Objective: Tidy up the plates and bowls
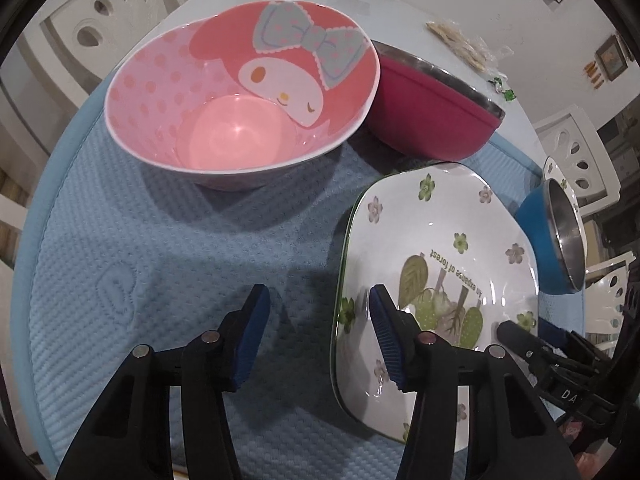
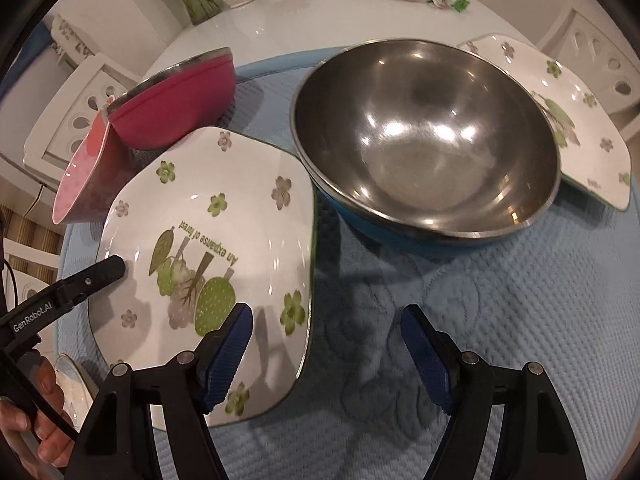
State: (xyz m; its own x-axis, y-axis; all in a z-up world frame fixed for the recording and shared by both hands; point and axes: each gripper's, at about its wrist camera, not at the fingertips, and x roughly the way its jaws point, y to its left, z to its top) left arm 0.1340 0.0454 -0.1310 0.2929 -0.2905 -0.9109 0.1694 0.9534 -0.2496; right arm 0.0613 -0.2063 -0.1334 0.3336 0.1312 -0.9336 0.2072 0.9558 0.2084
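Left wrist view: the left gripper (image 1: pixel 316 312) points down at a blue quilted mat (image 1: pixel 160 264), its blue-padded jaws partly apart. The plate's left rim lies between them, one finger (image 1: pixel 386 332) over the white floral plate (image 1: pixel 448 240) and the other over bare mat; neither pad presses on the rim, so nothing is gripped. The plate (square, with green flowers and the words "An expanse of forest") lies flat on the mat. Beyond it, a pink cartoon bowl (image 1: pixel 240 96) stands on the mat beside a magenta bowl (image 1: pixel 432 108) with a steel lining. A blue steel-lined bowl (image 1: pixel 548 240) sits just beside the plate's right edge. The tip of the right gripper (image 1: pixel 516 332) shows over the plate's far side.

Right wrist view: the right gripper (image 2: pixel 326 328) also points down, jaws wide apart and empty. The plate's right rim lies between them, one finger (image 2: pixel 230 344) above the floral plate (image 2: pixel 208 208) and the other above the mat (image 2: pixel 500 300). The blue bowl (image 2: pixel 424 140) stands just beside the plate, with a second floral plate (image 2: pixel 588 128) partly behind it. The magenta bowl (image 2: pixel 180 96) and pink bowl (image 2: pixel 80 184) are behind the near plate. The left gripper's black tip (image 2: pixel 108 268) reaches over the plate's left edge, held by a hand (image 2: pixel 36 408).
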